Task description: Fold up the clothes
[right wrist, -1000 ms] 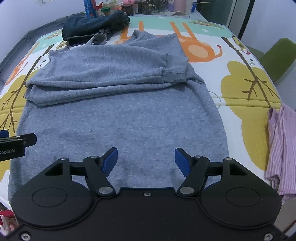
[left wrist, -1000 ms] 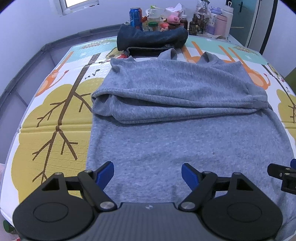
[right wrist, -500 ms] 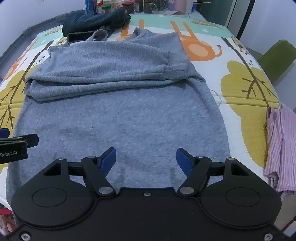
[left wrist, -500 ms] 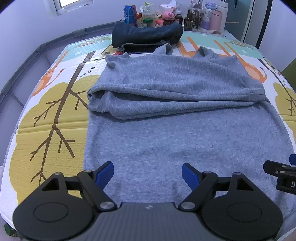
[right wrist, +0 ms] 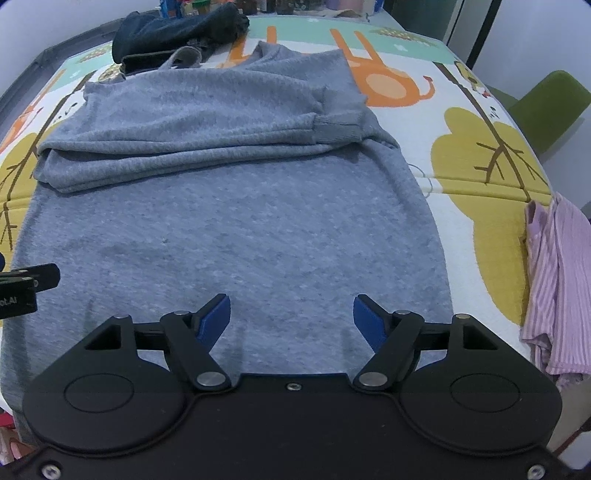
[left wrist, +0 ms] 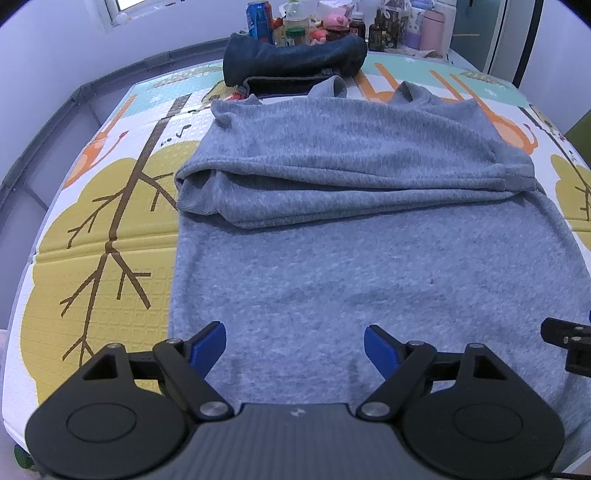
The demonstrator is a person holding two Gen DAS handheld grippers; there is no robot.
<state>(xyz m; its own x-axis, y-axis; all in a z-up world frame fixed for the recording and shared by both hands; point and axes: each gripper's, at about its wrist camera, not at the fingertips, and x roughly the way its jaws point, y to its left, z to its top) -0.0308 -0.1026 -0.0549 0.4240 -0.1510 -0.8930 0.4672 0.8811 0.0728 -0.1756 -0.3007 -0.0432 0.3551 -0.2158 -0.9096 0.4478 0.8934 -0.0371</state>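
A grey sweatshirt (left wrist: 332, 266) lies flat on the patterned play mat (left wrist: 103, 229), its sleeves folded across the chest in a band (left wrist: 332, 184). It also shows in the right wrist view (right wrist: 236, 236). My left gripper (left wrist: 294, 345) is open and empty, over the near hem towards its left side. My right gripper (right wrist: 291, 321) is open and empty, over the near hem towards its right side. Each gripper's tip shows at the edge of the other's view.
A dark folded garment (left wrist: 291, 59) lies beyond the collar. Bottles and cans (left wrist: 332, 26) crowd the far table edge. A pink striped shirt (right wrist: 557, 288) hangs off the mat's right edge. A green chair (right wrist: 550, 107) stands to the right.
Both grippers have drawn back slightly towards the near hem and tilted; the sweatshirt looks a little farther away. Both stay open. The sweatshirt has not moved.
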